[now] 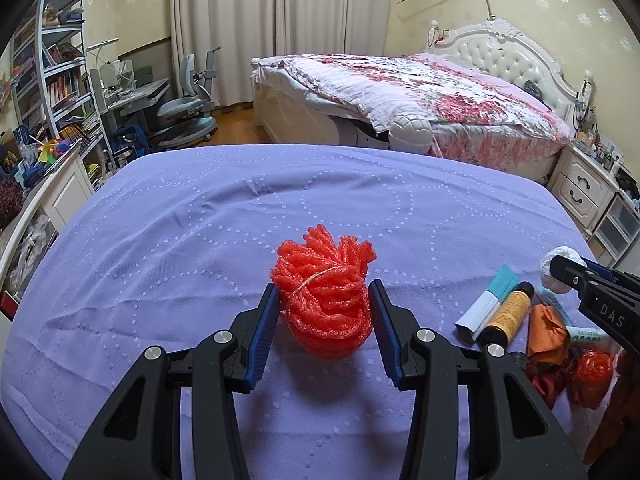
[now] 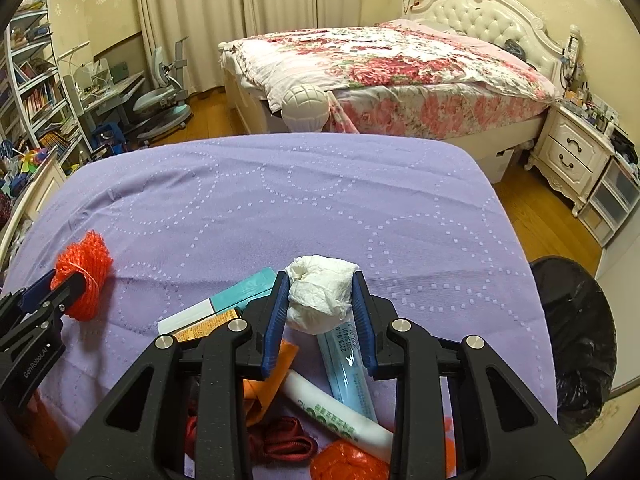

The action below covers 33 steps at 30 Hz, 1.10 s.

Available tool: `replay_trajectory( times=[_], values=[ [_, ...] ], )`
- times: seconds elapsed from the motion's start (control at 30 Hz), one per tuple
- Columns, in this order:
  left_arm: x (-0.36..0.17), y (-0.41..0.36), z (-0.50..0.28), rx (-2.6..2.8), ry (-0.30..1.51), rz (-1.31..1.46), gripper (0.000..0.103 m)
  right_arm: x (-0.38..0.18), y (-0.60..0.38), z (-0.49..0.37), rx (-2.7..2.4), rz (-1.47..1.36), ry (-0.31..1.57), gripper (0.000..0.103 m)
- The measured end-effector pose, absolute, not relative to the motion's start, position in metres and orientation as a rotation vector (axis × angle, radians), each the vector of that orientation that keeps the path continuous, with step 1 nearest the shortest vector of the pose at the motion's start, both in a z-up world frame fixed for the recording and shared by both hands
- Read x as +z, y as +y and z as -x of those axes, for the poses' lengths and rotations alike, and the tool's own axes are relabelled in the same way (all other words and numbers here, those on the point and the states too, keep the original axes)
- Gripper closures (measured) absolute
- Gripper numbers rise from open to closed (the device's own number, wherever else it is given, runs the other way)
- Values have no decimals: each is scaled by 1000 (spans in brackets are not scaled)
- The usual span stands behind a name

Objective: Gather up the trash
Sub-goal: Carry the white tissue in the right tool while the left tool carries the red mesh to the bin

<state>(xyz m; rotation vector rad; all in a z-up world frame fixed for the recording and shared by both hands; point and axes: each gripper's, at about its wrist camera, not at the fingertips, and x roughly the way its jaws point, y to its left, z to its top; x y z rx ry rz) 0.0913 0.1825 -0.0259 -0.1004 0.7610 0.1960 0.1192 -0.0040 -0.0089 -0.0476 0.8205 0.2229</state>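
both claws were just pinching stuff: left gripper (image 1: 324,312) on the orange foam net bundle (image 1: 326,296), right gripper (image 2: 320,304) on the crumpled white tissue wad (image 2: 320,292); the black-lined bin (image 2: 576,344) looked empty, pile untouched

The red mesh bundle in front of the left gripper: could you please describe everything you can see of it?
The red mesh bundle is a wad of orange-red foam-like netting, folded over and tied round its middle with a thin pale string. Its loose looped ends flare upward. It rests on the purple bedspread, between the blue-padded fingers of the left gripper, which flank it closely; firm contact is unclear. It lies apart from the other litter to the right.
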Motion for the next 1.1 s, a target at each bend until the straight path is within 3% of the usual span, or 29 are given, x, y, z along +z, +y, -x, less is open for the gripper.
replay_trajectory(
  times=[0.43, 1.1],
  values=[
    [-4, 138, -67, 114, 698, 80, 57, 20, -57, -74, 176, 5, 730, 72],
    [5, 24, -50, -95, 667, -9, 57, 10, -167, -30, 8, -85, 711, 72]
  ],
)
